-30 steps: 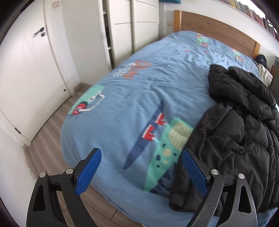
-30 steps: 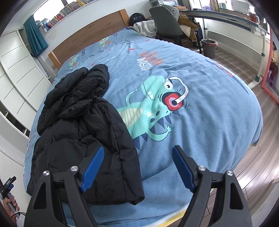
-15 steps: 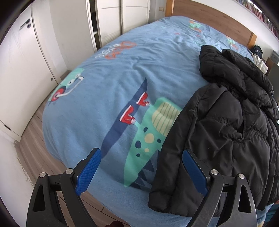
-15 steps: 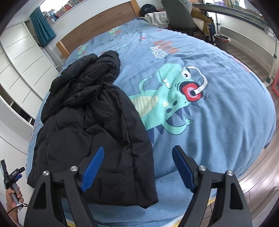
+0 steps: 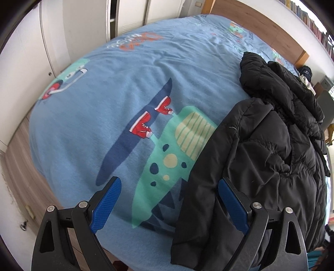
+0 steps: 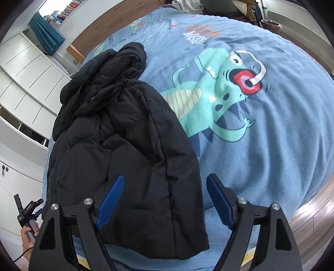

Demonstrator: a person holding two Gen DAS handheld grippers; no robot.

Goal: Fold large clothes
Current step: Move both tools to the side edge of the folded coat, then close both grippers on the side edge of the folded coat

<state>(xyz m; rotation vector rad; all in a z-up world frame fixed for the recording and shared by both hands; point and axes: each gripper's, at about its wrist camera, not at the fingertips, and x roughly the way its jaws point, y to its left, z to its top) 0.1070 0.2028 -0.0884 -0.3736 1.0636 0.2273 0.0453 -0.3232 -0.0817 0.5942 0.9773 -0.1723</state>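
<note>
A black puffer jacket [image 5: 261, 158] lies crumpled on a bed with a blue dinosaur-print cover [image 5: 125, 83]. In the left wrist view its hem reaches the near bed edge at the lower right. My left gripper [image 5: 169, 200] is open and empty, just above the hem's left corner. In the right wrist view the jacket [image 6: 125, 146] fills the left half, hood end far. My right gripper [image 6: 165, 200] is open and empty, over the hem's right corner.
White wardrobes [image 5: 62, 31] stand left of the bed, with wood floor [image 5: 18, 146] between. A wooden headboard [image 6: 108, 23] is at the far end. A desk and chair stand beyond the bed at the upper right [image 6: 261, 8]. The left hand-held gripper [image 6: 27, 210] shows at the lower left.
Both grippers have moved closer to the bed and the jacket's near hem. The jacket now looms larger in both views. Both stay open.
</note>
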